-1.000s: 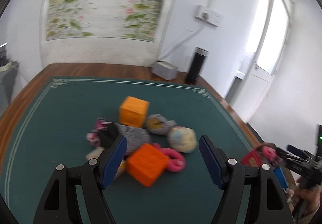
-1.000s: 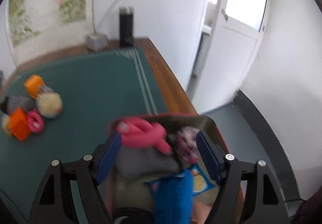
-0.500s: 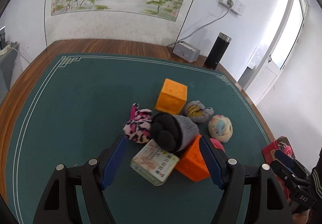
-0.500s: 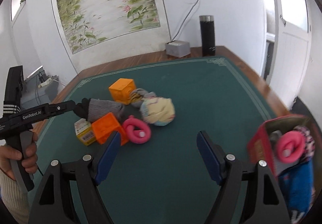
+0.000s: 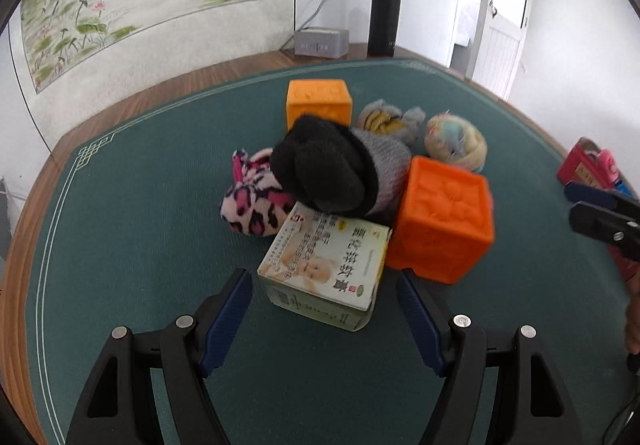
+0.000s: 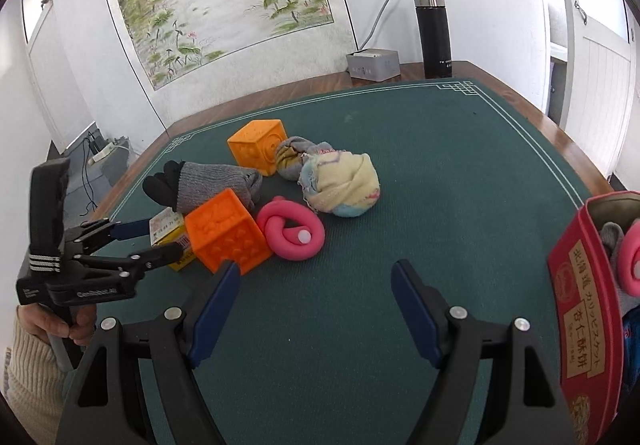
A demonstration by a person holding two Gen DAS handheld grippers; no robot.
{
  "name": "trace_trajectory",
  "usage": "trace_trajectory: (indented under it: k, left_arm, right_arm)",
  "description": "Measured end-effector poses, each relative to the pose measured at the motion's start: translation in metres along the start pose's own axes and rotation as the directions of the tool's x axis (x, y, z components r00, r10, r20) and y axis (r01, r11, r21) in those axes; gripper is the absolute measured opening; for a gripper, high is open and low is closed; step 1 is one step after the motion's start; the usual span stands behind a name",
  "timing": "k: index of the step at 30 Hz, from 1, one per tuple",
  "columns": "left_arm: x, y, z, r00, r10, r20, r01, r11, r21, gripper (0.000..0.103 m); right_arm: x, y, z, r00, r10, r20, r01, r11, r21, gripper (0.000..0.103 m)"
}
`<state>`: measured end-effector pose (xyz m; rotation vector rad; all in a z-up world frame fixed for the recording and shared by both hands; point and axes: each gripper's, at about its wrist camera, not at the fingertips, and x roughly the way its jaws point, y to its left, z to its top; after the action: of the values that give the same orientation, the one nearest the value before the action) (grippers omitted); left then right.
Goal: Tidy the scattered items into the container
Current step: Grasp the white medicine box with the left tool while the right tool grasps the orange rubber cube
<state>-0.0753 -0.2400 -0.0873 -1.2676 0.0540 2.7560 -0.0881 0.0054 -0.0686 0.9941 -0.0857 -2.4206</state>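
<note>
A pile lies on the green mat: a small printed carton (image 5: 328, 265), two orange cubes (image 5: 440, 217) (image 5: 318, 103), a grey and black glove (image 5: 340, 169), a pink leopard sock (image 5: 252, 197), two rolled socks (image 5: 456, 141) and a pink knotted ring (image 6: 290, 229). My left gripper (image 5: 324, 305) is open and empty, its fingers on either side of the carton's near end. My right gripper (image 6: 316, 293) is open and empty, just in front of the pink ring. The red container (image 6: 588, 317) stands at the right and holds a pink ring, grey cloth and a blue item.
A black flask (image 6: 434, 37) and a grey box (image 6: 372, 63) stand on the wooden table edge at the back. The mat (image 6: 440, 149) covers most of the table. The left gripper shows in the right wrist view (image 6: 132, 245), beside the carton.
My left gripper has moved in close to the carton. My right gripper has swung away from the red container and now faces the pile.
</note>
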Motion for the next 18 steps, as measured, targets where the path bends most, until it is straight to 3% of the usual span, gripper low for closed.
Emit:
trace_trajectory:
  k: [3,5,11,18]
  left_arm:
    - [0.007,0.005,-0.001,1.0,0.017,-0.009,-0.017,0.999,-0.031,0.075]
    - [0.005,0.01,0.0,1.0,-0.006,0.004,0.007,0.998,-0.061,0.059]
    - [-0.01,0.016,0.004,0.999,-0.037,0.029,0.039,0.996,-0.081,0.058]
    - [-0.056,0.027,0.016,0.99,-0.028,0.139,0.043,0.994,-0.102,0.056]
  right_arm:
    - [0.004,0.0,-0.001,1.0,0.007,-0.009,-0.007,1.0,-0.002,0.081]
    - [0.006,0.002,-0.002,1.0,0.012,-0.01,-0.012,1.0,-0.011,0.081]
    - [0.011,0.014,-0.003,0.999,0.041,-0.01,-0.042,0.997,-0.059,0.081]
    - [0.032,0.046,0.013,0.995,0.083,-0.047,-0.09,0.976,-0.196,0.081]
